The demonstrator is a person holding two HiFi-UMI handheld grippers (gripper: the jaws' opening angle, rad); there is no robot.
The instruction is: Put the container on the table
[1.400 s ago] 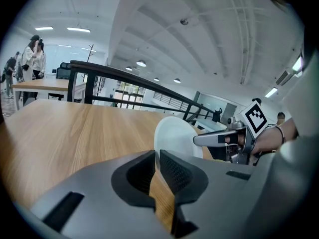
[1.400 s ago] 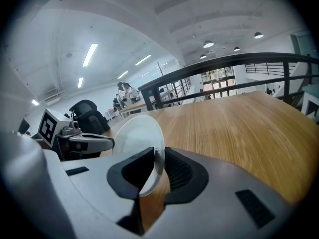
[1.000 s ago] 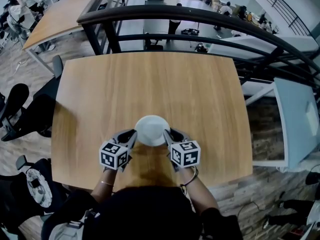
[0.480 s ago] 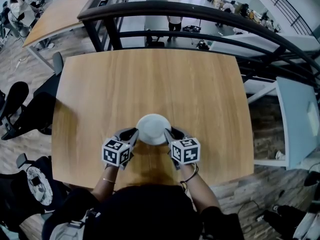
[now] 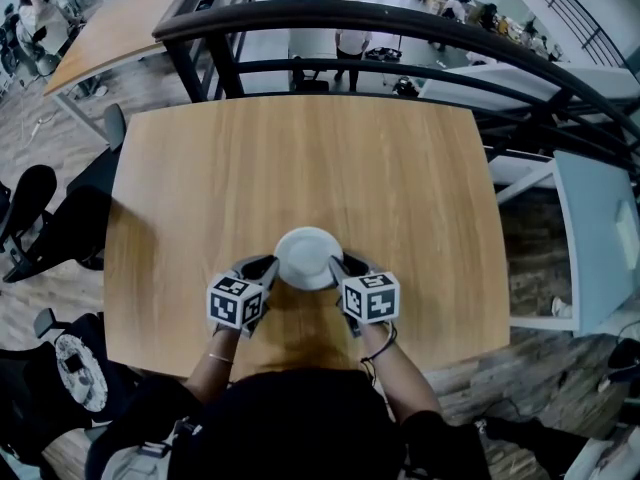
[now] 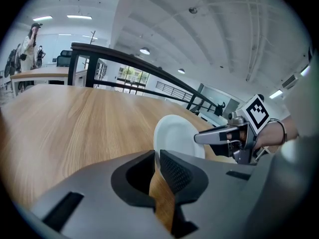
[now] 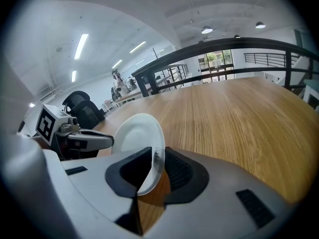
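A white paper plate [image 5: 308, 256] sits low over the near middle of the wooden table [image 5: 300, 158], between my two grippers. My left gripper [image 5: 268, 266] is at the plate's left rim. In the left gripper view its jaws [image 6: 155, 156] are closed to a thin slit, and their tips meet at the plate [image 6: 174, 136]. My right gripper [image 5: 340, 265] is at the right rim. Its jaws have just been opening. In the right gripper view the plate's rim [image 7: 154, 158] stands loosely between them, with a dark gap on one side.
A dark curved railing [image 5: 400, 38] runs behind the table's far edge. Office chairs [image 5: 40, 218] stand to the left and a pale side table [image 5: 590, 238] to the right. Another wooden table [image 5: 120, 28] is at the far left, with people in the distance.
Both grippers and the plate have sunk slightly toward the table, with almost no sideways shift.
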